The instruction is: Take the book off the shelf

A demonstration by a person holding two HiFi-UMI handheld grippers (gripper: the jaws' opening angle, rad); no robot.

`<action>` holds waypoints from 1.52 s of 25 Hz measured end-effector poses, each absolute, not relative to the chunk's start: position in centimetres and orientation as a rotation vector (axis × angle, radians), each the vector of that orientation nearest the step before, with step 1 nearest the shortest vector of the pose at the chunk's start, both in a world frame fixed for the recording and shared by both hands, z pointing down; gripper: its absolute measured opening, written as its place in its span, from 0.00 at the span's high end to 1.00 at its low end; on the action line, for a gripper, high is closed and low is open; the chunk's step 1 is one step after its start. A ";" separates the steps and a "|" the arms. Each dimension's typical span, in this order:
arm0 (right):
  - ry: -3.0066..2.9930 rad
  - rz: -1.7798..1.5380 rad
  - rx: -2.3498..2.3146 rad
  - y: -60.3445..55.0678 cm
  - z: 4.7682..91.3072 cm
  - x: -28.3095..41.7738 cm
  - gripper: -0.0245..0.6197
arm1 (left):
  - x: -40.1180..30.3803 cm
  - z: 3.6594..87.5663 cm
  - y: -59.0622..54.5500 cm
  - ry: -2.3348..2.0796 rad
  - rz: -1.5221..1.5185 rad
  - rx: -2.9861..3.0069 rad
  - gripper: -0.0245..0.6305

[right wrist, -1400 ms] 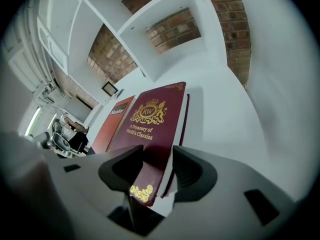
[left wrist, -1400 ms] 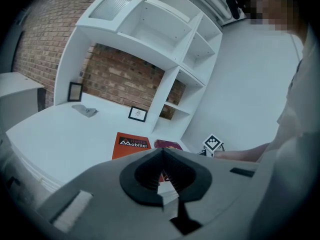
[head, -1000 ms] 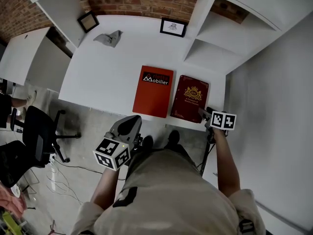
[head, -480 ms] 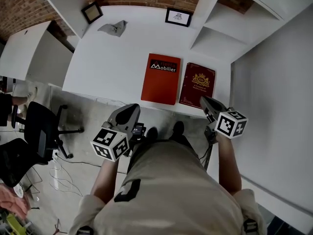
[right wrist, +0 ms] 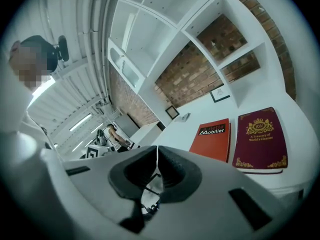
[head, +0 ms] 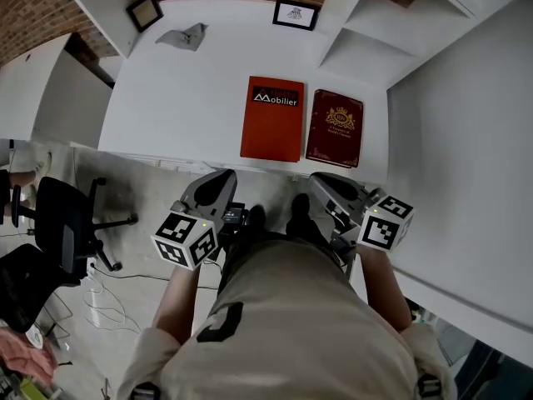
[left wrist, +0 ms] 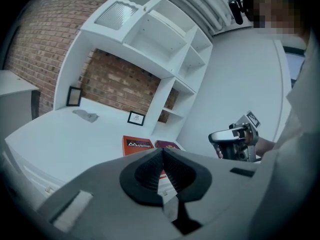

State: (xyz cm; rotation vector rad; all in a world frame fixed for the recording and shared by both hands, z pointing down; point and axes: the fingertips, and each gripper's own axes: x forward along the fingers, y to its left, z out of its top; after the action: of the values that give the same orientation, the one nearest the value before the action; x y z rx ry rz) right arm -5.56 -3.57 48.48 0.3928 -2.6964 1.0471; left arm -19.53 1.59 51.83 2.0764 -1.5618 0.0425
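Two books lie flat side by side on the white table [head: 175, 115]: an orange book [head: 273, 117] and a maroon book [head: 336, 127] with gold print to its right. Both also show in the right gripper view, the orange book [right wrist: 212, 139] left of the maroon book [right wrist: 261, 136]. My left gripper [head: 223, 178] is shut and empty, held off the table's front edge near my body. My right gripper [head: 320, 182] is likewise shut with nothing in it, just short of the maroon book's near edge. In their own views, the left gripper [left wrist: 162, 152] and the right gripper [right wrist: 157, 150] show jaws pressed together.
White shelves [head: 366, 32] rise at the table's right rear against a brick wall. Two small picture frames [head: 296, 13] and a grey cloth [head: 185, 36] sit at the back. A black office chair [head: 67, 223] stands on the floor to the left, cables beside it.
My right gripper has drawn back from the maroon book's near right corner toward my body, and its jaws have closed. The left gripper has hardly moved.
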 end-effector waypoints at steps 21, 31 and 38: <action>-2.752 1.247 0.287 -0.6 48.5 1.0 0.95 | -10.7 49.8 2.0 -1.561 0.142 2.132 0.96; -2.781 1.237 0.347 0.5 48.6 8.2 0.95 | -2.7 49.0 1.4 -1.481 0.222 2.200 0.96; -2.783 1.299 0.337 1.1 49.6 11.5 0.95 | 1.2 49.7 1.9 -1.460 0.248 2.203 0.96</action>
State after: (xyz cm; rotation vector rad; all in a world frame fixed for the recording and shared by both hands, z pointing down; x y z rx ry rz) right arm 11.49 1.05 49.56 0.3366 -2.7828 1.2986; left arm 1.23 1.87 49.71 2.2028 -1.4600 0.2477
